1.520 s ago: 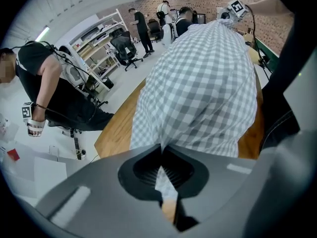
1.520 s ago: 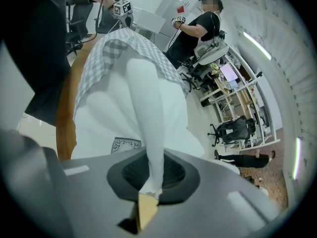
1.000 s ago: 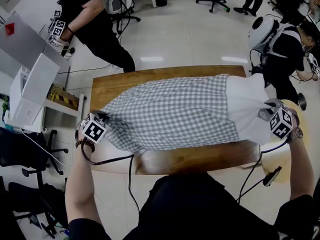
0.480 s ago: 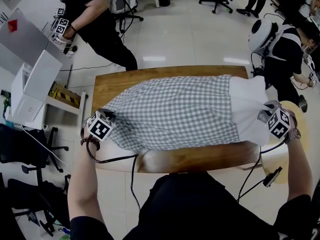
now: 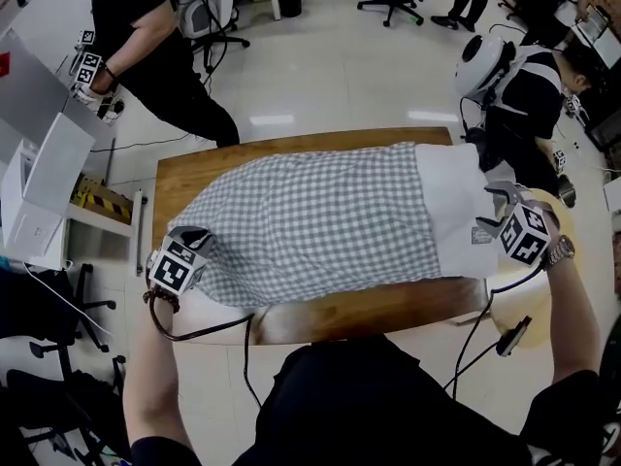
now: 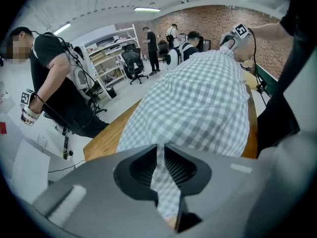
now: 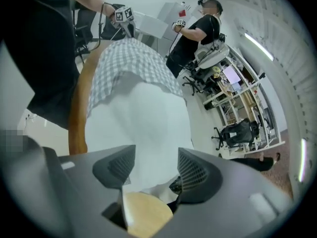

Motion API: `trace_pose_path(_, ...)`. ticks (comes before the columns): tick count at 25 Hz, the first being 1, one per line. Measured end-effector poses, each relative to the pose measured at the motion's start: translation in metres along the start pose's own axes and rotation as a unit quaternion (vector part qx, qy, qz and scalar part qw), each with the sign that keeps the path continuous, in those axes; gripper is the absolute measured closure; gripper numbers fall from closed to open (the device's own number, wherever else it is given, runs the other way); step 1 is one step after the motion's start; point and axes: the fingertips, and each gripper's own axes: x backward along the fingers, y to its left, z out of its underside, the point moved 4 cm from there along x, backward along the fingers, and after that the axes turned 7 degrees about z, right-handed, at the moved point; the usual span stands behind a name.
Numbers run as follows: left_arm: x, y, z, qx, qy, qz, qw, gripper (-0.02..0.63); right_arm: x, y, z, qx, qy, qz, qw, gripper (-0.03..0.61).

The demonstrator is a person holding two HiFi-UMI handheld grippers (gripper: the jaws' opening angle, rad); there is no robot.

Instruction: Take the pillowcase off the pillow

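Note:
A pillow lies lengthwise on the wooden table (image 5: 369, 309). A grey-and-white checked pillowcase (image 5: 320, 221) covers most of it, and the bare white pillow end (image 5: 451, 212) sticks out on the right. My left gripper (image 5: 197, 239) is at the case's left end. In the left gripper view (image 6: 159, 150) its jaws have just been opening a little, but a strip of checked cloth (image 6: 166, 192) is still pinched in the narrow gap. My right gripper (image 5: 491, 212) is at the white end. Its jaws (image 7: 151, 165) have just been opening and now stand wide, with the pillow (image 7: 143, 123) loose between them.
A person in black (image 5: 146, 37) stands beyond the table's far left corner. Another person with a white pack (image 5: 524, 85) is at the far right. A white box (image 5: 44, 183) and a black office chair (image 5: 49, 299) are on the left. A pale round stool (image 5: 514, 299) is under my right hand.
My right gripper's jaws have spread apart off the white pillow end. My left gripper has shifted slightly left with the cloth still in it.

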Motion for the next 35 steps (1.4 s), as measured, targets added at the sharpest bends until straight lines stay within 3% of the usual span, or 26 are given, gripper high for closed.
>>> trace_pose_path(5,0.017,-0.006,-0.016,0.038,-0.06,0.016,0.9973,0.545,0.021,-0.01,-0.068,0.005,-0.067,-0.026,0.997,0.268)
trace_pose_path(8,0.014,-0.018,-0.028,0.072,-0.094,0.03,0.9924,0.525,0.004,-0.002,-0.082,0.022,-0.076,-0.054,0.995,0.249)
trace_pose_path(13,0.014,-0.026,-0.036,0.177,-0.147,0.05,0.9719,0.466,-0.031,0.017,-0.093,0.035,-0.065,-0.104,0.992,0.212)
trace_pose_path(18,0.013,-0.028,-0.025,0.304,-0.17,0.055,0.9359,0.416,-0.053,0.026,-0.105,0.055,-0.041,-0.132,0.989,0.19)
trace_pose_path(25,-0.024,-0.031,-0.002,0.411,-0.172,0.029,0.8945,0.325,-0.083,0.036,-0.084,0.05,-0.025,-0.156,0.986,0.179)
trace_pose_path(28,-0.046,-0.025,0.015,0.472,-0.166,0.032,0.8654,0.304,-0.092,0.037,-0.077,0.041,-0.02,-0.166,0.985,0.167)
trace_pose_path(35,-0.088,-0.01,0.028,0.587,-0.183,0.081,0.7843,0.295,-0.111,0.037,-0.081,0.025,-0.018,-0.183,0.983,0.166)
